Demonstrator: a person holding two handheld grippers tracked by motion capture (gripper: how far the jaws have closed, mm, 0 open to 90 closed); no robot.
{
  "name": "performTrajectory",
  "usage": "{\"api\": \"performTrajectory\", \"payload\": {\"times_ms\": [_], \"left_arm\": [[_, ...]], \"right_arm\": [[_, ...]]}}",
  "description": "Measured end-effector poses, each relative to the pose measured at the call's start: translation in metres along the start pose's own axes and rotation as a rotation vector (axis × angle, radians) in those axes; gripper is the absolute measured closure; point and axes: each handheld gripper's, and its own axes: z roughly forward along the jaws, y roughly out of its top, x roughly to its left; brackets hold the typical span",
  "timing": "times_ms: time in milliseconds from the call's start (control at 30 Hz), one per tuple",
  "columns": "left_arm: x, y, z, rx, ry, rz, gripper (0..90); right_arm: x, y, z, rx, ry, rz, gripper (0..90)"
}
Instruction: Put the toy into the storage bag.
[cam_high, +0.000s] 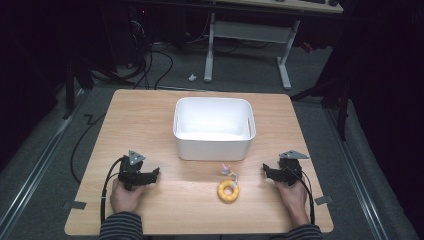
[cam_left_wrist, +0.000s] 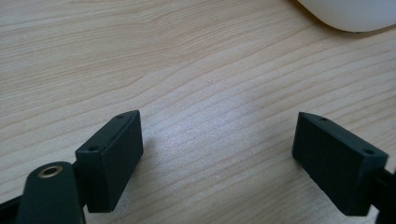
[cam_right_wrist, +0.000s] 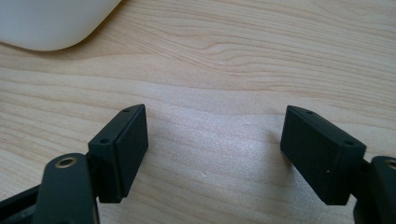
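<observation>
A white bin (cam_high: 214, 128) stands in the middle of the wooden table (cam_high: 140, 115), and nothing shows inside it. A yellow ring-shaped toy (cam_high: 228, 190) with a small pale tag lies on the table just in front of the bin. My left gripper (cam_high: 156, 172) rests near the front left, held by a hand, jaws wide apart over bare wood (cam_left_wrist: 219, 116). My right gripper (cam_high: 265, 171) rests at the front right, to the right of the ring, also open with nothing between its jaws (cam_right_wrist: 215, 109). A corner of the bin (cam_left_wrist: 350, 14) (cam_right_wrist: 51, 23) edges into each gripper view.
Cables trail from both grippers over the table's front edge. Beyond the table are a dark floor with cables and the white legs of a desk (cam_high: 285, 65). Bare wood lies between the grippers and to both sides of the bin.
</observation>
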Motion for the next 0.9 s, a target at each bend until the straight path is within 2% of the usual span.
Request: {"api": "performTrajectory", "payload": {"times_ms": [133, 200, 267, 367, 500, 767, 800, 900], "left_arm": [[0.0, 0.0, 0.0, 0.0, 0.0, 0.0, 16.7], [0.0, 0.0, 0.0, 0.0, 0.0, 0.0, 16.7], [0.0, 0.0, 0.0, 0.0, 0.0, 0.0, 16.7], [0.0, 0.0, 0.0, 0.0, 0.0, 0.0, 16.8], [0.0, 0.0, 0.0, 0.0, 0.0, 0.0, 16.8], [0.001, 0.001, 0.001, -0.002, 0.005, -0.008, 17.8], [0.001, 0.001, 0.001, -0.001, 0.005, -0.005, 17.6], [0.0, 0.0, 0.0, -0.002, -0.002, 0.0, 17.5]], "right_arm": [[0.0, 0.0, -0.001, 0.008, 0.005, -0.005, 25.0], [-0.001, 0.0, -0.004, 0.015, 0.008, -0.01, 32.9], [-0.002, 0.001, -0.005, 0.02, 0.009, -0.016, 34.5], [-0.001, 0.001, -0.008, 0.013, 0.019, -0.034, 34.6], [-0.003, 0.002, -0.019, -0.013, 0.039, -0.034, 35.6], [-0.005, -0.004, -0.033, 0.002, 0.06, 0.0, 36.3], [-0.003, -0.009, -0.041, -0.008, 0.064, -0.022, 36.6], [-0.003, -0.014, -0.043, -0.009, 0.08, -0.029, 37.1]]}}
